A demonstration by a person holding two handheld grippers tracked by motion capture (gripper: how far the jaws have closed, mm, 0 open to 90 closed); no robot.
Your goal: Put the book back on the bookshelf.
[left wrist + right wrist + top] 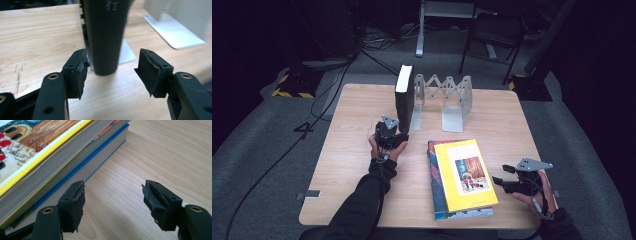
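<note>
1. The left gripper (111, 72) has its jaws released, just short of the black book (403, 97) standing upright against the metal bookend (443, 100).
2. The right gripper (112, 205) has its jaws apart and holding nothing, beside the stacked books (462, 177) on the tabletop (352, 130).

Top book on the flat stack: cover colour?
Yellow, with a picture panel in the middle; the top book shows best in the high view.

counter (352, 150): pale wood grain, smooth, faintly scuffed | black book (105, 37): matt dark cover | bookend (452, 100): smooth grey metal, dull sheen | yellow book (464, 172): glossy cover, paper edges | left gripper (111, 75): matt black plastic, ragged rubbery pads
</note>
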